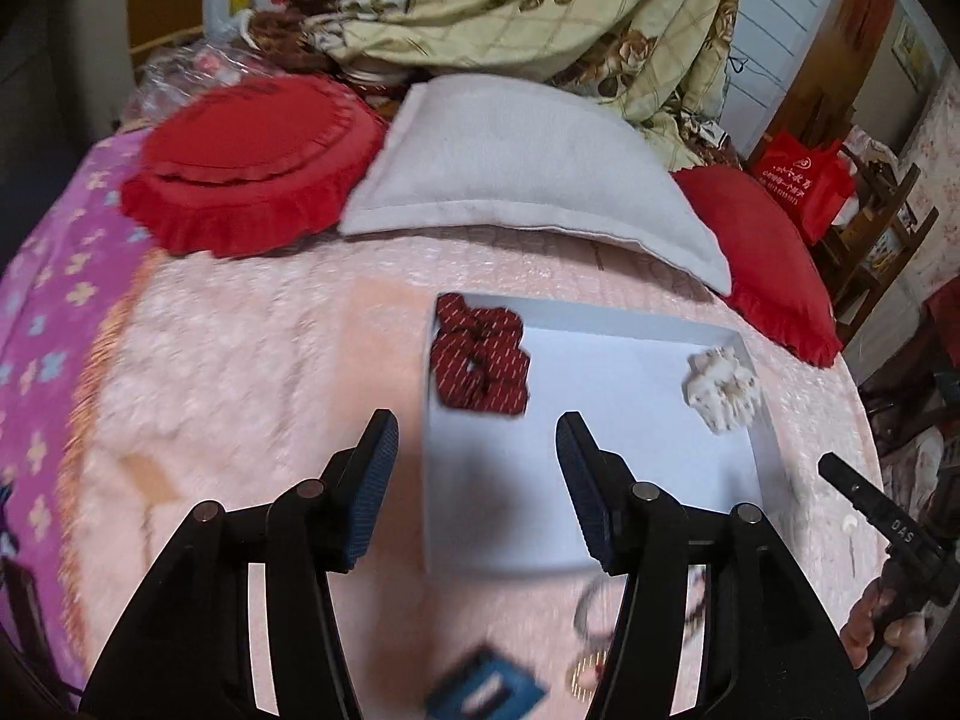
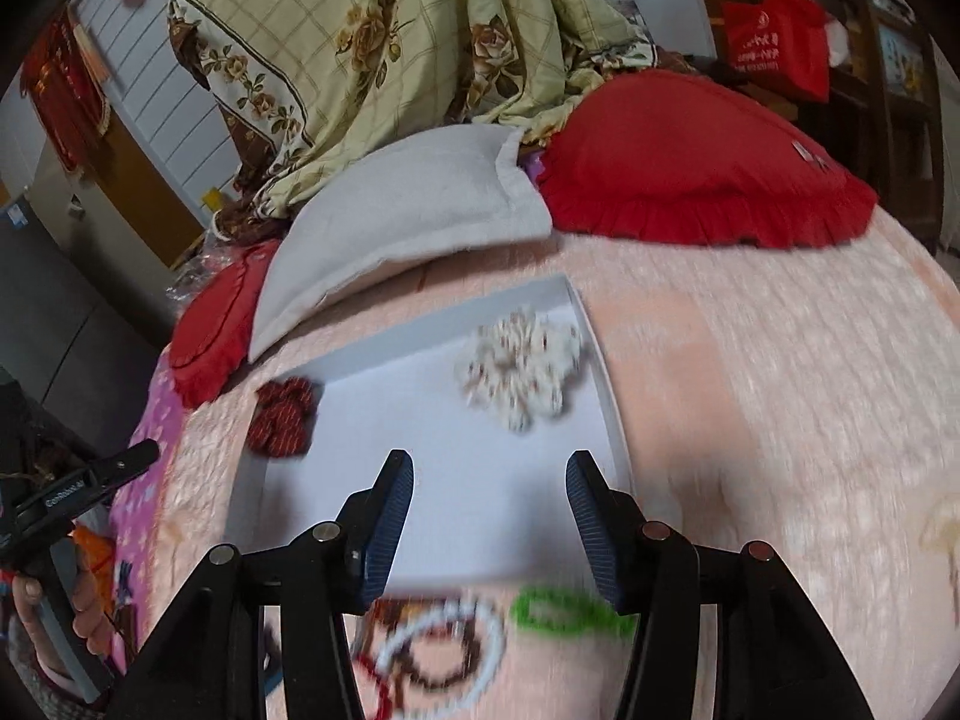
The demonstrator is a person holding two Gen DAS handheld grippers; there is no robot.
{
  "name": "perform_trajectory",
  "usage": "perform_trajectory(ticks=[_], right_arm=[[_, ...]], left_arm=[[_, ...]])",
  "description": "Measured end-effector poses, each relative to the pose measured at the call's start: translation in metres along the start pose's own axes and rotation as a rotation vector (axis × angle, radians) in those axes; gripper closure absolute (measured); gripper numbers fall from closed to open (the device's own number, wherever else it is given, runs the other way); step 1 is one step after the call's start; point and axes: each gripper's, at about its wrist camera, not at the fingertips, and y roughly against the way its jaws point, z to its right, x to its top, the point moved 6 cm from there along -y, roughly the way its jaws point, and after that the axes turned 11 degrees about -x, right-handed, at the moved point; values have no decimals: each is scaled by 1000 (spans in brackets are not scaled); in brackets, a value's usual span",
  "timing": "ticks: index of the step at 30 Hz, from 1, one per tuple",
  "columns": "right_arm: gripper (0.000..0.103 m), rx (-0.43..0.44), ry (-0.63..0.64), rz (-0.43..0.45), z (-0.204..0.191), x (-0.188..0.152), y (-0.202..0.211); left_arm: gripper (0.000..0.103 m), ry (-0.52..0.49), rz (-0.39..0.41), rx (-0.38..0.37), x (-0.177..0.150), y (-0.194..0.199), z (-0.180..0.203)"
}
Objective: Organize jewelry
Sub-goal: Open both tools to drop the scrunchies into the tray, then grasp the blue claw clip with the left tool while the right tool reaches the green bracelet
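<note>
On the pink bed cover sits a white tray (image 1: 600, 546), with a dark red scrunchie (image 1: 480, 360) in its far left corner and a cream scrunchie (image 2: 521, 369) by its far right edge; both look soft, light and squashy, so I think a pinch on the puffy rim would hold them well. The left gripper (image 1: 477, 441) and the right gripper (image 2: 491, 477) hang over the tray's near part, each about half open, holding and touching nothing. Beaded bracelets (image 2: 432, 642) lie blurred just past the tray's near edge.
</note>
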Motion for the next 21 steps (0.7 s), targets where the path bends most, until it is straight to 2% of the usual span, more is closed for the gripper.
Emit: perform_trajectory(ticks=[4, 7, 13, 18, 21], right_arm=[[52, 13, 11, -10, 5, -34, 18], [52, 26, 14, -40, 10, -66, 20], [52, 69, 13, -87, 11, -110, 17], [54, 80, 79, -83, -6, -123, 14], [54, 70, 102, -80, -15, -123, 7]], left_arm=[[48, -42, 29, 48, -38, 39, 0], [48, -58, 22, 84, -73, 46, -8], [48, -11, -60, 14, -138, 28, -18], [48, -23, -83, 16, -156, 13, -24], [48, 11, -85, -18, -155, 5, -34]])
